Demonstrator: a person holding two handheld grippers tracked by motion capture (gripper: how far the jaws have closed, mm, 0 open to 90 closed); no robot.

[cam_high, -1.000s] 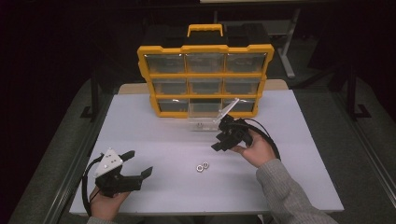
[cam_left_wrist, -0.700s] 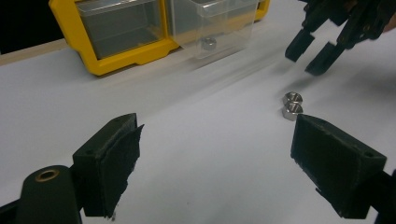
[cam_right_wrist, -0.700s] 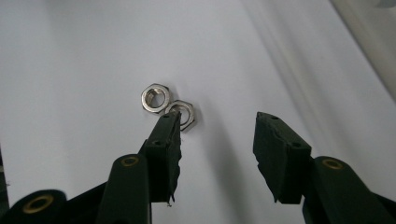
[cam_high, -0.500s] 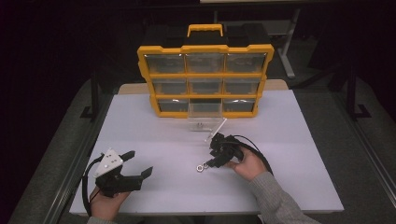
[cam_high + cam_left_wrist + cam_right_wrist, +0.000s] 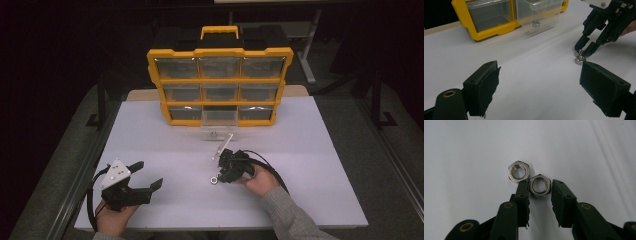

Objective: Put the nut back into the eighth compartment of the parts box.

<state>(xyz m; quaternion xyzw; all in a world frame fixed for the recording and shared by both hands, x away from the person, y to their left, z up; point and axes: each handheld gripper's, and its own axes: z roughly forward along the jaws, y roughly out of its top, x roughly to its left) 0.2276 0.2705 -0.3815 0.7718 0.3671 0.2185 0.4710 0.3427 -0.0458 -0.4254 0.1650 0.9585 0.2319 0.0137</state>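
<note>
From above, the two nuts (image 5: 214, 179) blur into one speck beside the right gripper (image 5: 222, 172). The organizer's (image 5: 484, 30) top is cut off in the left gripper view.

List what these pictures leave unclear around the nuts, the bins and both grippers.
- Grip on the nearer nut, right gripper view: jaws flank it, contact unclear; right gripper.
- Organizer bin contents, high view: too small, glare.
- Nut in the pulled-out drawer, left gripper view: blurred.
- Left gripper, left gripper view: body cut off by bottom edge.
</note>
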